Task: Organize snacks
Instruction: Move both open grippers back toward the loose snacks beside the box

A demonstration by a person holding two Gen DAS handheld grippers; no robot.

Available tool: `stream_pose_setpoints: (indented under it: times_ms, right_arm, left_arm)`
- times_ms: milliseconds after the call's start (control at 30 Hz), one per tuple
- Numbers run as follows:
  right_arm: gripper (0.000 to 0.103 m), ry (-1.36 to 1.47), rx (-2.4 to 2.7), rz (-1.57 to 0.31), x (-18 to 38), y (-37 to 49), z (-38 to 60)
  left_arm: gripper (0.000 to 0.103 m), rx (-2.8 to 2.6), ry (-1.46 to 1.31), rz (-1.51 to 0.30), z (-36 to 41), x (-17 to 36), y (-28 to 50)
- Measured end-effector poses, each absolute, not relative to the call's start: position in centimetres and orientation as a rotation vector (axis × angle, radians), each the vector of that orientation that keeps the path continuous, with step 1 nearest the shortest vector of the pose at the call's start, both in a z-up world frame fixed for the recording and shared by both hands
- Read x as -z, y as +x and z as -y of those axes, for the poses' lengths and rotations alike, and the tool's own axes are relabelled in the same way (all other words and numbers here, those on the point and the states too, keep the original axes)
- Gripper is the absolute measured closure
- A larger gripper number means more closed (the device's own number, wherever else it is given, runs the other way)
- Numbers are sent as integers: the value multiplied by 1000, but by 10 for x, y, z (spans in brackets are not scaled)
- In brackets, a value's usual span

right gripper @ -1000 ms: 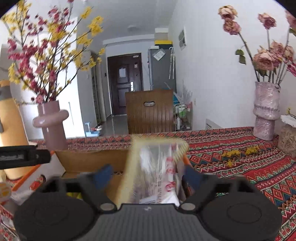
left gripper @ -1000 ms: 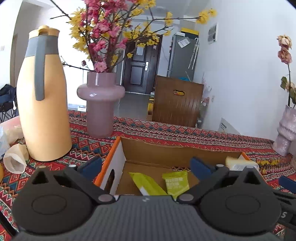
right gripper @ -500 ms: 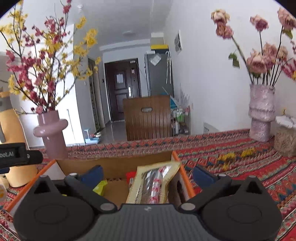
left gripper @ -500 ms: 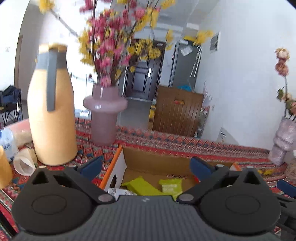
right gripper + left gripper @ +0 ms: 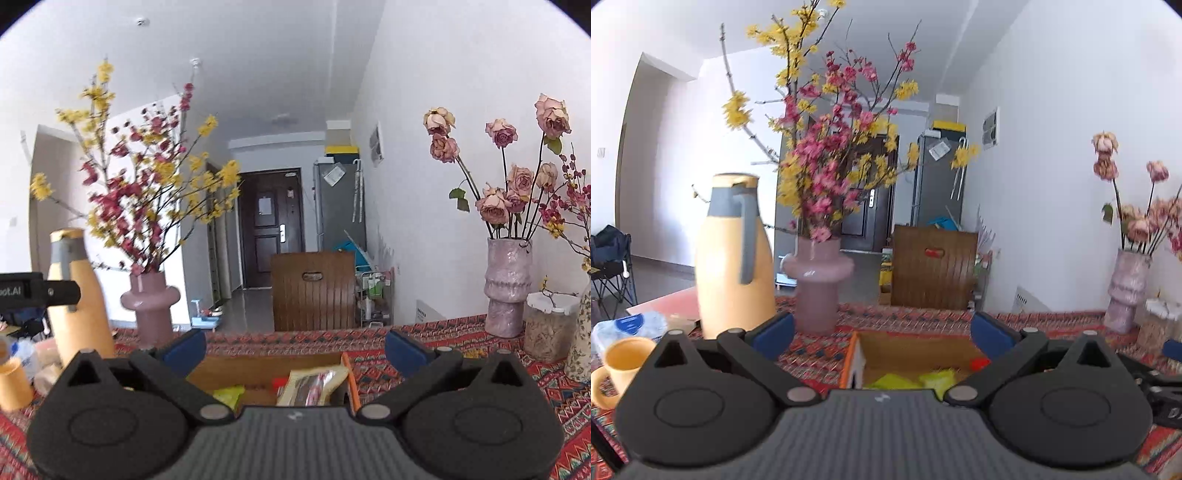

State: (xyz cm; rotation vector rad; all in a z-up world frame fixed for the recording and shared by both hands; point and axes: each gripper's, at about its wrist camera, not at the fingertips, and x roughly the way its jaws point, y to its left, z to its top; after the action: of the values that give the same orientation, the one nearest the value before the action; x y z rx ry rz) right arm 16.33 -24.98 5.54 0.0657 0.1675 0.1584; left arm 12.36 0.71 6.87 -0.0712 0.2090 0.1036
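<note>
Both tools are spread wide and hold nothing. The left tool (image 5: 882, 334) hangs above the near edge of an open cardboard box (image 5: 916, 349) with an orange rim, which sits on the surface (image 5: 923, 319) covered in a red patterned cloth. Inside the box lie yellow-green snack packets (image 5: 912, 380) and a small red item (image 5: 979, 363). The right tool (image 5: 295, 349) is over the same box (image 5: 266, 363), where a clear-windowed beige snack bag (image 5: 314, 382) leans against the right wall beside a green packet (image 5: 229, 393). Behind the box stand a yellow thermos jug (image 5: 733, 258) and a pink vase (image 5: 818, 284) of blossom branches; a yellow mug (image 5: 622, 363) sits at far left. A second pink vase (image 5: 508, 288) of dried roses stands well to the right
</note>
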Motion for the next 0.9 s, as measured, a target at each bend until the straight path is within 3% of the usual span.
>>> stream_pose_setpoints:
  times_ms: [267, 500, 900]
  right_arm:
    - [0, 37, -178, -281, -17, 133, 253]
    - [0, 59, -190, -308, 17, 127, 249]
    - [0, 55, -184, -350, 37, 141, 243]
  left_arm:
    - [0, -127, -30, -315, -27, -24, 109]
    - [0, -107, -32, -284, -25, 5, 106]
    - [0, -119, 0, -317, -22, 23, 116]
